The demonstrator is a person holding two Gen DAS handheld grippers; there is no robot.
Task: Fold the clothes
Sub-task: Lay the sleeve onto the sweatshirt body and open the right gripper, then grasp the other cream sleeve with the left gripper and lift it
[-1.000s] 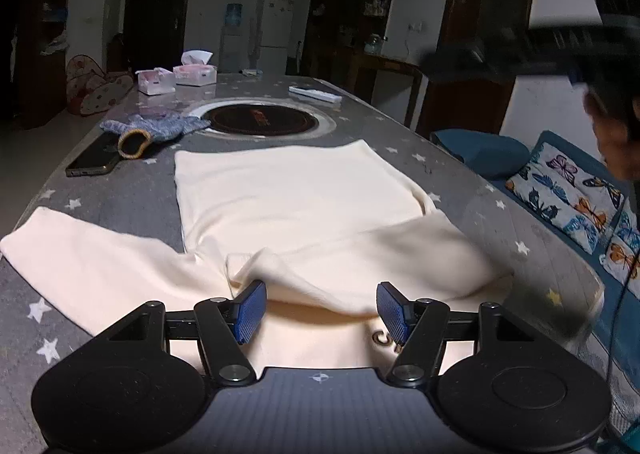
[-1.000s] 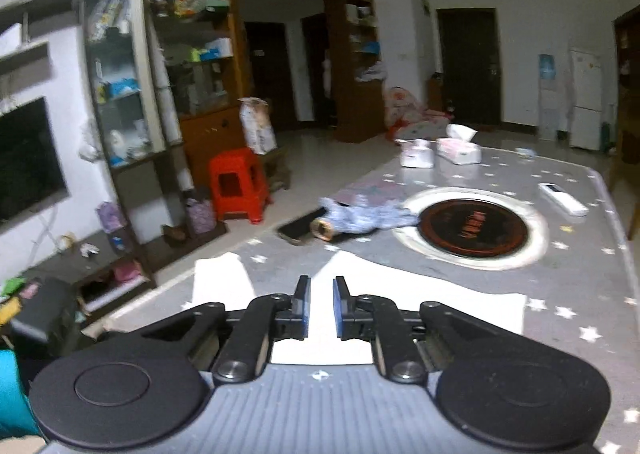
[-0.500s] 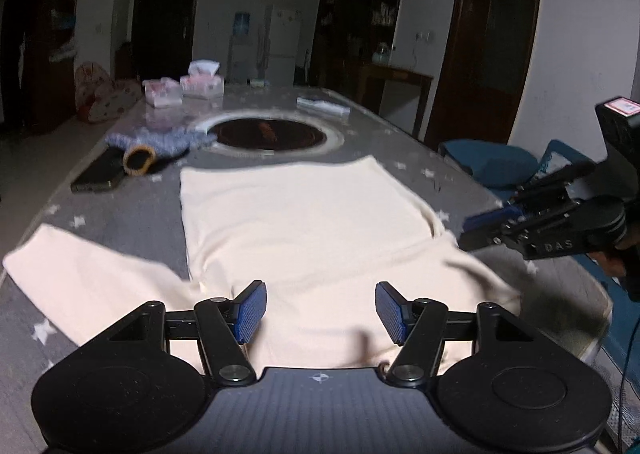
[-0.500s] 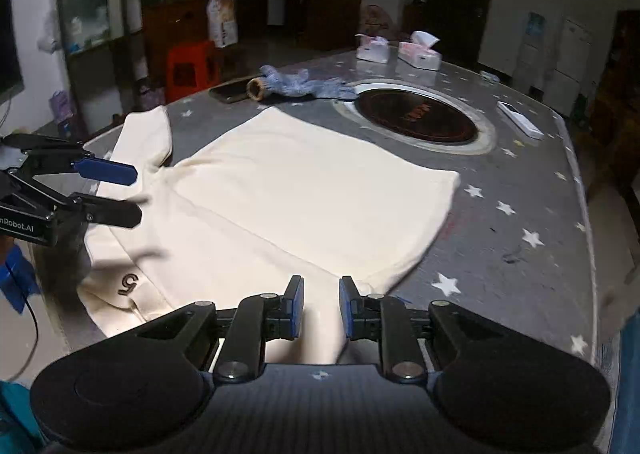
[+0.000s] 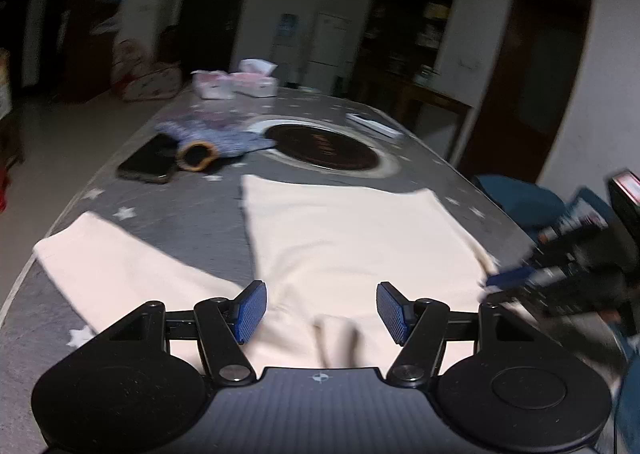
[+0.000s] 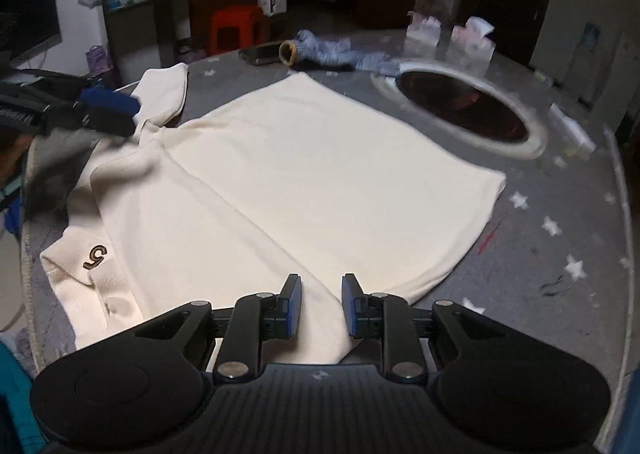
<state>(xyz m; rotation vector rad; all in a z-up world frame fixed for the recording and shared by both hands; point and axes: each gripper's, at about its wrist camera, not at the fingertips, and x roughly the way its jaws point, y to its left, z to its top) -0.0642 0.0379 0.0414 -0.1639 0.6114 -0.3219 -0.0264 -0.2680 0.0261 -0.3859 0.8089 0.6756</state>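
Item: cream top [image 6: 304,173], spread flat on the star-print table [image 6: 560,254], one sleeve folded across its near edge, the other stretched out sideways.
My right gripper [image 6: 320,306]: jaws narrowly parted, cloth below them, nothing pinched.
My left gripper [image 5: 320,308]: jaws spread wide, empty, over the collar end.
Advice: I should pinch only the sleeve's top layer, lift low, keep the body unwrinkled.
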